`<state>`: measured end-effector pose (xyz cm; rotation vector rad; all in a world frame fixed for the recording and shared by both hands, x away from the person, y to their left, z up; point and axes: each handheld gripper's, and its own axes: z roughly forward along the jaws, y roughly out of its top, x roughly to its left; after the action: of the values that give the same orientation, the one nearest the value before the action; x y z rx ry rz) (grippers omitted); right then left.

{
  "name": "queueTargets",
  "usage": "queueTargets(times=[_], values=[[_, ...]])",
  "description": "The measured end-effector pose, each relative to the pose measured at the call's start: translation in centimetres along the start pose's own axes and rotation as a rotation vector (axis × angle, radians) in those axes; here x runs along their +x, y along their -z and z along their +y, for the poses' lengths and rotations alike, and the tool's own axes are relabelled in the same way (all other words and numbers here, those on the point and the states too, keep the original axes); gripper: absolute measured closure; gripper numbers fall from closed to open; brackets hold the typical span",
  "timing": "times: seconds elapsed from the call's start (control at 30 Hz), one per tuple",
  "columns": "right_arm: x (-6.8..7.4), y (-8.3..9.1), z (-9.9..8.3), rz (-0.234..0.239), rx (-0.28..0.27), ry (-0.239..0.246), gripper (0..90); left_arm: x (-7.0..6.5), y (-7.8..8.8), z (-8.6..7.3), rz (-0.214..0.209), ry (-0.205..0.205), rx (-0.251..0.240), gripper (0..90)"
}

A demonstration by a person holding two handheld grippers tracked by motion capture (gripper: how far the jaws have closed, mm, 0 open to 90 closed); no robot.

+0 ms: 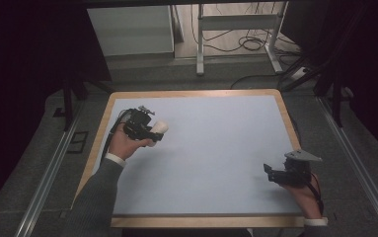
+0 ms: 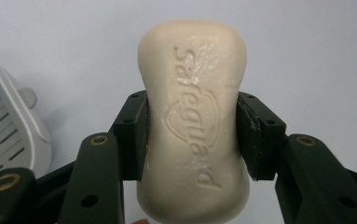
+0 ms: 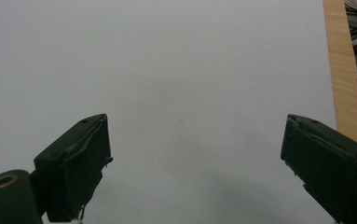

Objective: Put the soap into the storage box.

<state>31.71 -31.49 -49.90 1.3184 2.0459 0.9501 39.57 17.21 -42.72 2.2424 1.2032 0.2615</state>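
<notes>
Nearest the person, the right gripper [image 1: 271,174] rests low at the near right of the table [image 1: 216,148]. Its jaws stand wide apart with nothing between them, only the pale blue tabletop below.

Farther off, toward the far left of the table, the left gripper [image 1: 158,132] holds a bar of soap [image 2: 194,121] clamped across its narrow waist, one black pad pressed on each long side. In the high view the soap [image 1: 160,127] appears lifted clear of the surface, though the angle makes that hard to confirm.

The step in hand looks like carrying the soap. A white slotted soap dish [image 2: 8,126] sits at the left edge of the left gripper view, just beside the jaw. The next move likely calls for bringing the bar over that dish, lowering it flat and then opening the jaws.

The soap is cream-coloured, rounded and pinched in the middle, with a brand name and a shield stamped into its face. Its surface looks smooth and possibly slippery.
</notes>
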Motion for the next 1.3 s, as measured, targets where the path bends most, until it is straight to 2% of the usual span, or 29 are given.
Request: queueTargets(times=[0.57, 0.9, 1.3], values=[[-0.1, 0.0, -0.1, -0.003, -0.001, -0.003, 8.1, 3.0, -0.2, 0.4, 0.037, 0.055, 0.032, 49.5], [-0.3, 0.1, -0.1, -0.002, -0.003, -0.012, 8.2, 4.5, -0.1, 0.4, 0.046, 0.099, 0.026, 49.5], [-0.3, 0.1, -0.1, -0.003, -0.001, -0.01, 8.1, 6.3, -0.2, 1.2, 0.066, 0.15, 0.031, 49.5]])
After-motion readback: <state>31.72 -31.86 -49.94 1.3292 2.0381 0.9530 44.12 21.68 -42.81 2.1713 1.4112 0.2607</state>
